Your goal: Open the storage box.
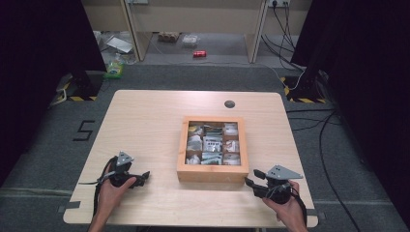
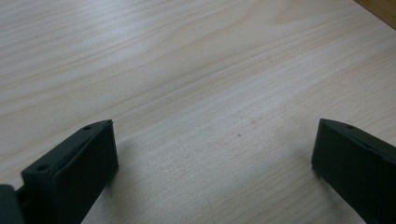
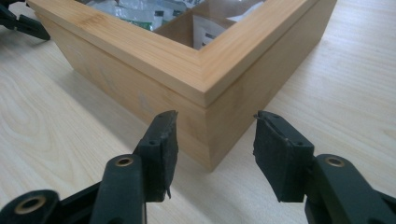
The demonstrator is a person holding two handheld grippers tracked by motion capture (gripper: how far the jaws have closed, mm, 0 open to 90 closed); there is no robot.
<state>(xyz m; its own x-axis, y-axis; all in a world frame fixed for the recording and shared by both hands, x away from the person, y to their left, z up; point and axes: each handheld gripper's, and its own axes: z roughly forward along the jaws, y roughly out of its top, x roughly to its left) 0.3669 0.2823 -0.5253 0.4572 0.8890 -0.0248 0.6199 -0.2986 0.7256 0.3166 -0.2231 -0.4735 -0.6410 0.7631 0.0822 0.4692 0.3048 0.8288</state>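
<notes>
Two grippers, nothing held: we find the right gripper (image 3: 212, 154) part-open at the lidded wooden tea box (image 1: 212, 171) corner, left gripper (image 2: 212, 163) wide open; lid unopened.

The wooden box (image 1: 212, 172) blocks mid-table; bare table (image 1: 145, 121) lies open around it.
</notes>
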